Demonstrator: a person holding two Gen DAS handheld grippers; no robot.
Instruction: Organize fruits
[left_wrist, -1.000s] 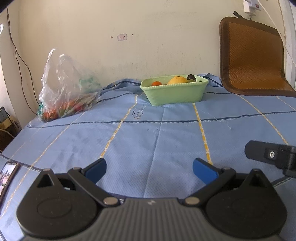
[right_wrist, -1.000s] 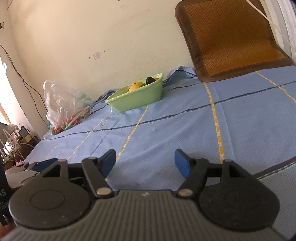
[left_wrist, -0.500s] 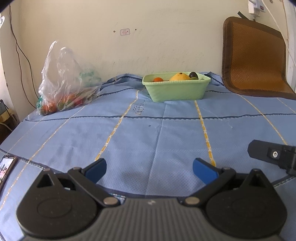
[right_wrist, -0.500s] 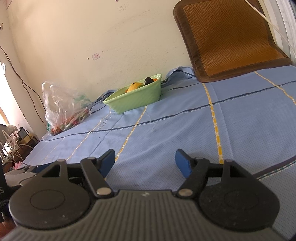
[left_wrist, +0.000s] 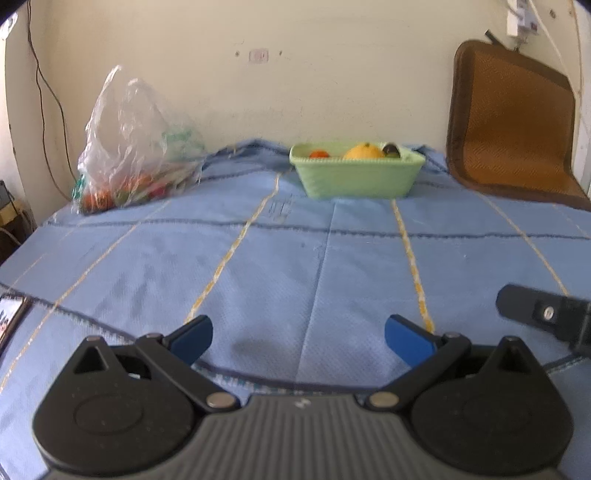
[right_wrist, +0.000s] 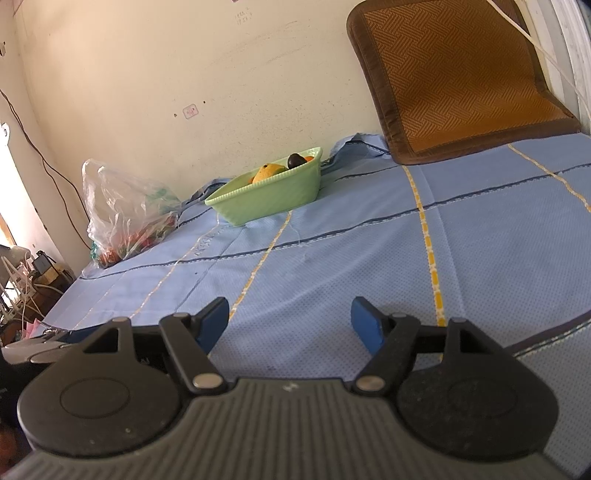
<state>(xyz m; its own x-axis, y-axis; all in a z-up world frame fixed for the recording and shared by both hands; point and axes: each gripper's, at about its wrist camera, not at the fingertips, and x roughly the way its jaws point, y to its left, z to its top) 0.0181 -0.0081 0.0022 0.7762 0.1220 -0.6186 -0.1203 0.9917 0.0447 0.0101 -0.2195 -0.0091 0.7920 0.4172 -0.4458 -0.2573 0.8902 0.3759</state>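
A yellow-orange fruit (left_wrist: 362, 151) is seen in the green basket (left_wrist: 356, 179) by the wall, well ahead of the left gripper (left_wrist: 297, 338) and right gripper (right_wrist: 290, 321), both spread and empty.

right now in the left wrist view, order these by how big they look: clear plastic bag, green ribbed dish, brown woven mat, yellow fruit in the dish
1. brown woven mat
2. clear plastic bag, close to the mat, so that order is unsure
3. green ribbed dish
4. yellow fruit, part hidden by the dish rim

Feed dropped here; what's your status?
Left gripper and right gripper open, empty. Green basket holds some fruit; plastic bag still full. Blue cloth between, nothing blocking.
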